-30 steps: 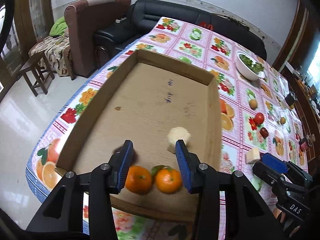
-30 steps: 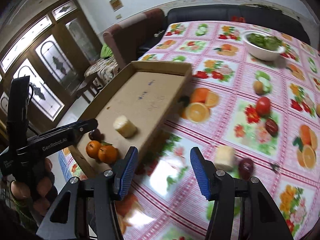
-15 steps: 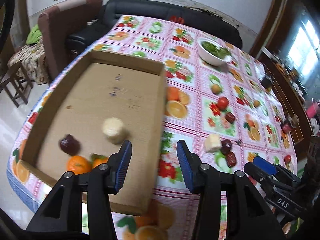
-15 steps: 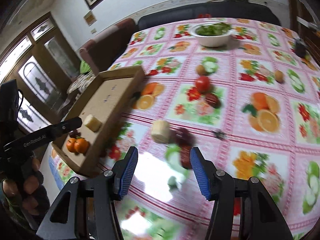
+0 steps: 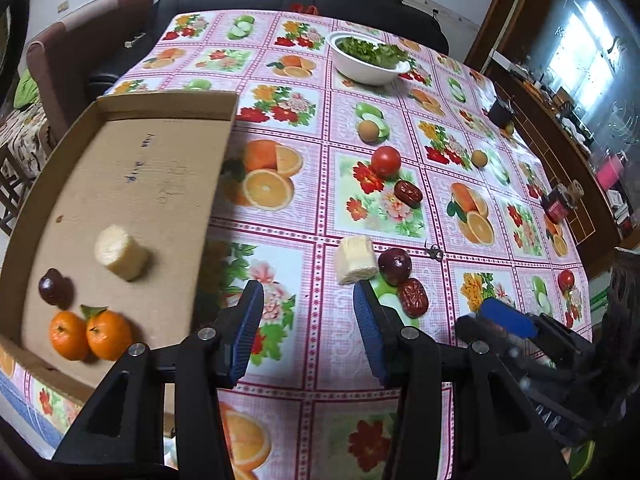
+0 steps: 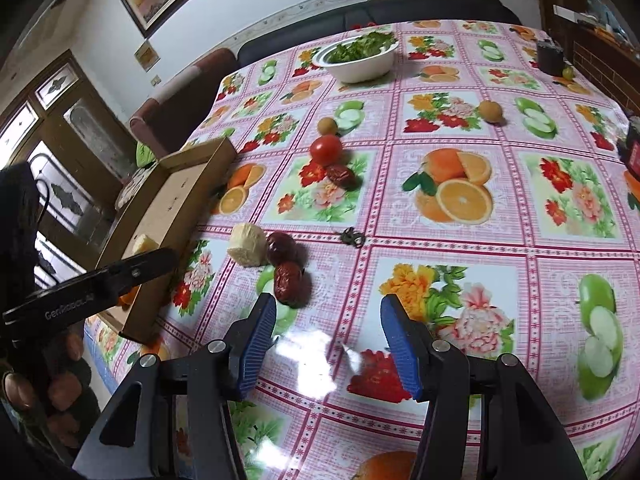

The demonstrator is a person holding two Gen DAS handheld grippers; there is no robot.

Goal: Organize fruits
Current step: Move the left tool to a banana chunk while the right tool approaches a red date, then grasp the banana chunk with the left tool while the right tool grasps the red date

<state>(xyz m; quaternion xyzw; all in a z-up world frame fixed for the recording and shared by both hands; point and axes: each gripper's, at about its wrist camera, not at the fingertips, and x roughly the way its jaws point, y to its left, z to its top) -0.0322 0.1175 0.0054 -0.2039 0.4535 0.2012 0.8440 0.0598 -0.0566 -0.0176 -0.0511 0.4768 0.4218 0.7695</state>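
Note:
A shallow cardboard tray [image 5: 224,136] [image 6: 200,176] lies at the table's left end. It holds two oranges [image 5: 90,334], a dark plum [image 5: 52,285] and a pale corn piece [image 5: 120,254]. On the tablecloth lie a second corn piece [image 5: 354,259] [image 6: 248,245], a dark red plum [image 5: 395,266] [image 6: 281,248], a wrinkled date [image 5: 414,298] [image 6: 288,278], another date [image 5: 408,192] [image 6: 342,176] and a tomato [image 5: 386,161] [image 6: 326,150]. My left gripper [image 5: 308,332] is open over bare cloth, just short of the corn piece. My right gripper [image 6: 328,344] is open and holds nothing; the date lies just beyond its left finger.
A white bowl of greens [image 5: 370,62] [image 6: 358,58] stands at the far side. Two small tan fruits [image 6: 327,125] [image 6: 490,111] lie mid-table. Dark jars [image 6: 550,56] [image 5: 558,204] stand at the right edge. A sofa and armchair border the table's far end.
Both grippers have swung right, away from the tray and toward the loose fruit on the cloth. The left gripper's fingers left the oranges in the tray. Jaw widths look unchanged.

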